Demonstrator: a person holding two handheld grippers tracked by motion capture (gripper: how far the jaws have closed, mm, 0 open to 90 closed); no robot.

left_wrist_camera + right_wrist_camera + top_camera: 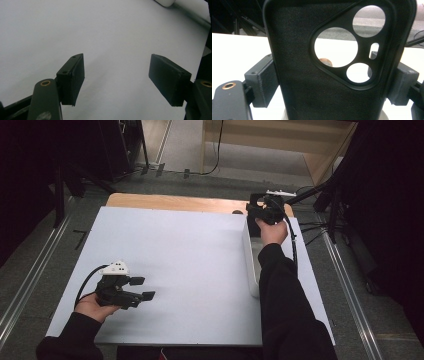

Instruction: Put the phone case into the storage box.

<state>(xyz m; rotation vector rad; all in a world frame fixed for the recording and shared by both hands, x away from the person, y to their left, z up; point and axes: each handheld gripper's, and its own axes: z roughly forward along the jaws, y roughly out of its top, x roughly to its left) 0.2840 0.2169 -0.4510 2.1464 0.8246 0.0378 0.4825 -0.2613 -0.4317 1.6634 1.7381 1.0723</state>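
White table [175, 250] carries a box [250, 262] at three o'clock; above it, the right gripper [332, 82] clamps a black phone case [317, 75] upright (probably to lift it out), while the left gripper [142, 288] waits with jaws apart, holding nothing, at seven o'clock.

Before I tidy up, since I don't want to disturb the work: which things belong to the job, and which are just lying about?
In the job:
right tool, shut on the black phone case
white box beneath it

Lying about:
left tool, open, holding nothing
small dark thing at the table's far edge

high view: above, looking down on table [175, 250] | gripper views: close, along tongs; left shares table [100, 30]
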